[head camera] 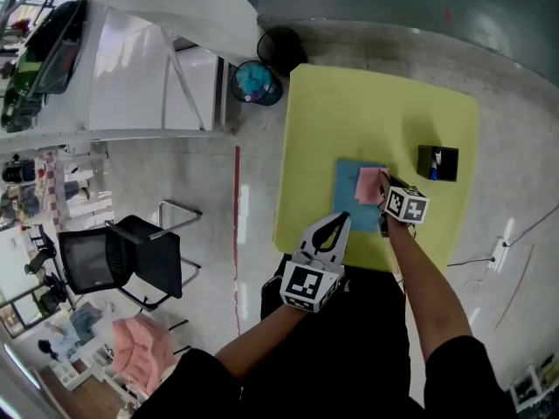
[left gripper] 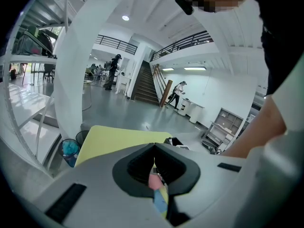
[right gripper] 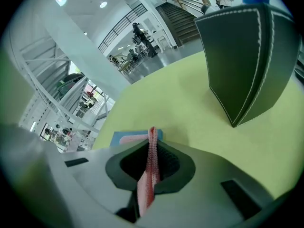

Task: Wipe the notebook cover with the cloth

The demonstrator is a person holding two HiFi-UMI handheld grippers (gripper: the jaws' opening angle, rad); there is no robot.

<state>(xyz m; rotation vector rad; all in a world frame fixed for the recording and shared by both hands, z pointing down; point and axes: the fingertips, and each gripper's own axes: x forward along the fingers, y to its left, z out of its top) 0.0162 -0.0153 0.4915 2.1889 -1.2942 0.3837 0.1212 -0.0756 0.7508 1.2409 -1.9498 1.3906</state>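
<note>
A blue notebook (head camera: pixel 352 195) lies flat on the yellow table (head camera: pixel 367 112), near its front edge. My right gripper (head camera: pixel 385 194) is shut on a pink cloth (head camera: pixel 370 184), which rests on the notebook's right part. In the right gripper view the cloth (right gripper: pixel 151 161) stands pinched edge-on between the jaws, with the notebook (right gripper: pixel 122 137) just beyond them. My left gripper (head camera: pixel 341 222) hovers at the notebook's near left corner, shut and empty. Through the gap behind its closed tips (left gripper: pixel 154 147), the left gripper view shows a bit of the cloth (left gripper: pixel 155 180) and the notebook (left gripper: pixel 160 201).
A black leather pen holder (head camera: pixel 437 162) stands on the table right of the notebook, large and close in the right gripper view (right gripper: pixel 247 56). Two bins (head camera: pixel 256 82) sit on the floor past the table's far left corner. A black chair (head camera: pixel 122 260) stands at the left.
</note>
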